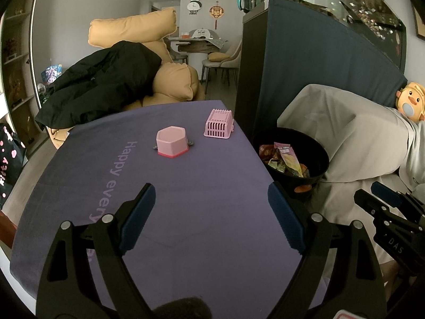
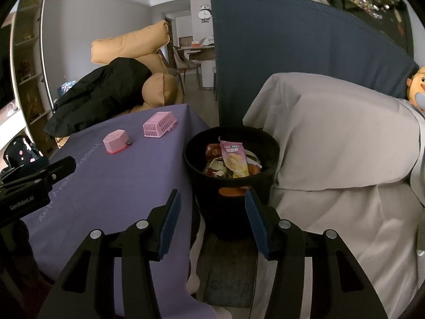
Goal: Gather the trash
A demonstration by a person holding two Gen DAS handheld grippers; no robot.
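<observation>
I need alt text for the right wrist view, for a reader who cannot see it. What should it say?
The open, empty right gripper points at a black bin holding snack wrappers, standing on the floor between a purple-covered table and grey-draped furniture. On the table sit a pink hexagonal box and an overturned pink basket.

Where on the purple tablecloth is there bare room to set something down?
The near purple tablecloth, from the left tongs up to the pink hexagonal box and pink basket, is bare. The black bin beside it is crowded with wrappers.
</observation>
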